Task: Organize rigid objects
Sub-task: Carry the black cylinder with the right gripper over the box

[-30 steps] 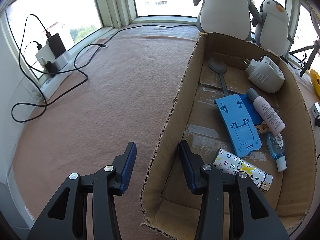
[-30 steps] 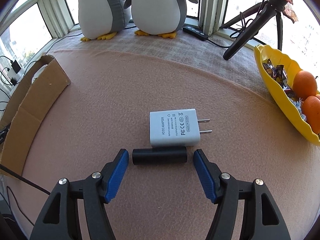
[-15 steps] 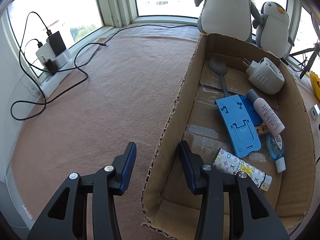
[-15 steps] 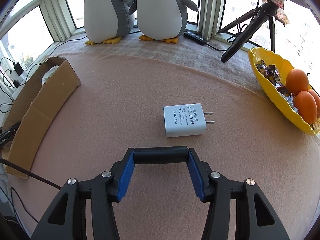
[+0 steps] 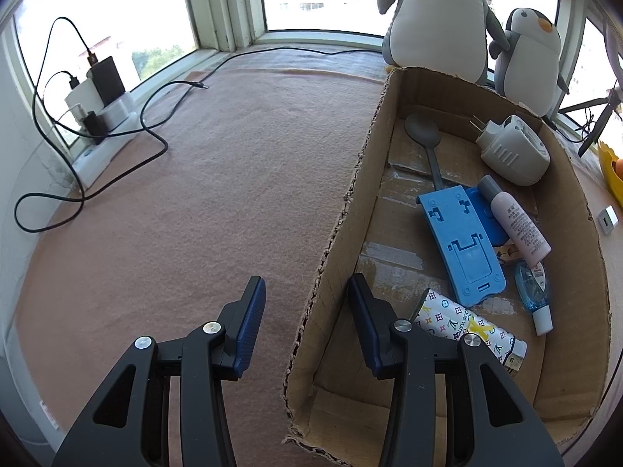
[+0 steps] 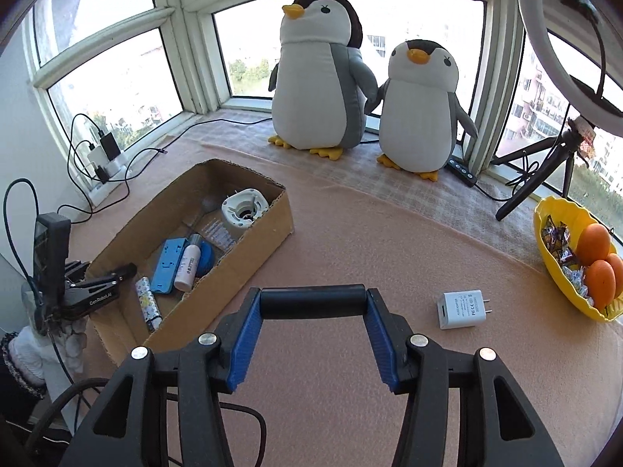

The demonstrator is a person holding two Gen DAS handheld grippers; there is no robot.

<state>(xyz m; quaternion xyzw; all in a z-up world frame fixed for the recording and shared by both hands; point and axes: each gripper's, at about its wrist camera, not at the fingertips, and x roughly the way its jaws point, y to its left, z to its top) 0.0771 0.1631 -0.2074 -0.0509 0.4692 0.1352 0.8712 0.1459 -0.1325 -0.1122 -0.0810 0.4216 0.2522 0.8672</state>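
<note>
My right gripper (image 6: 314, 305) is shut on a black cylinder (image 6: 311, 299), held crosswise between the blue pads above the pink mat. A white wall charger (image 6: 463, 309) lies on the mat to the right of it. The cardboard box (image 6: 249, 257) sits to the left and holds a blue stand (image 5: 463, 249), a pink bottle (image 5: 518, 225), a white adapter (image 5: 514, 151), a grey spoon (image 5: 422, 132), a patterned tube (image 5: 467, 323) and a small blue bottle (image 5: 533, 288). My left gripper (image 5: 307, 284) straddles the box's near wall (image 5: 350, 194), jaws apart and not pressing on it.
Two plush penguins (image 6: 319, 74) stand by the window behind the box. A yellow bowl with oranges (image 6: 576, 257) sits at the right edge, with a black tripod (image 6: 545, 159) behind it. A power strip with chargers and loose cables (image 5: 101, 113) lies left of the box.
My right gripper closed on the black cylinder, lifted it off the mat and drew back from the white charger. The left gripper stayed put.
</note>
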